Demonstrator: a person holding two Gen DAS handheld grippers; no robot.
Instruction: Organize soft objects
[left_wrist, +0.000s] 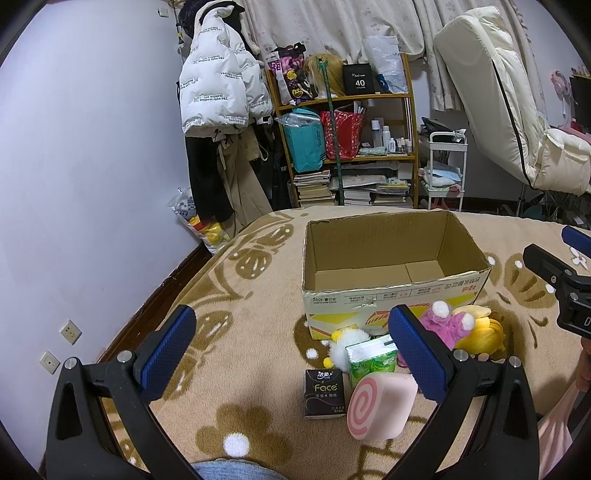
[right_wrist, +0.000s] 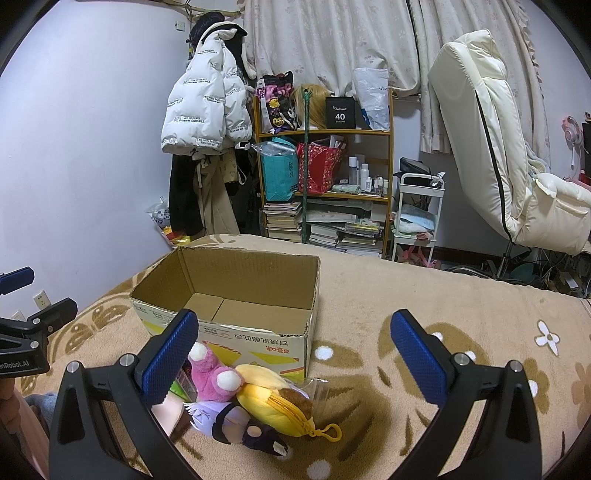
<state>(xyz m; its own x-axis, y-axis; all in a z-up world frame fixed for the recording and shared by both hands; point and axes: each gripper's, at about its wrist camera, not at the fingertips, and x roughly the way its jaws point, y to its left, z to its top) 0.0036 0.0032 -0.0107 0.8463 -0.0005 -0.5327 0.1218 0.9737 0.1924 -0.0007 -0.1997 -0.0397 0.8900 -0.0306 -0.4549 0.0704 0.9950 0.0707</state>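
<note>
Left wrist: left gripper (left_wrist: 291, 349) fingers spread wide, nothing held, above pink swirl cushion (left_wrist: 380, 404) & tissue pack (left_wrist: 325, 393). Right gripper (right_wrist: 295, 350) likewise released, w/ cardboard box (right_wrist: 236, 295) behind plush toys (right_wrist: 273, 391).

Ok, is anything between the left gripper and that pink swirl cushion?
Nothing visible. The left gripper is open, and the pink swirl cushion lies bare on the blanket just ahead, with the black tissue pack beside it and the green tissue pack behind.

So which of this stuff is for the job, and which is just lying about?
For the job: cardboard box, pink plush, yellow plush, pink swirl cushion, green tissue pack, black tissue pack.

Lying about: white jacket, shelf, chair.
</note>
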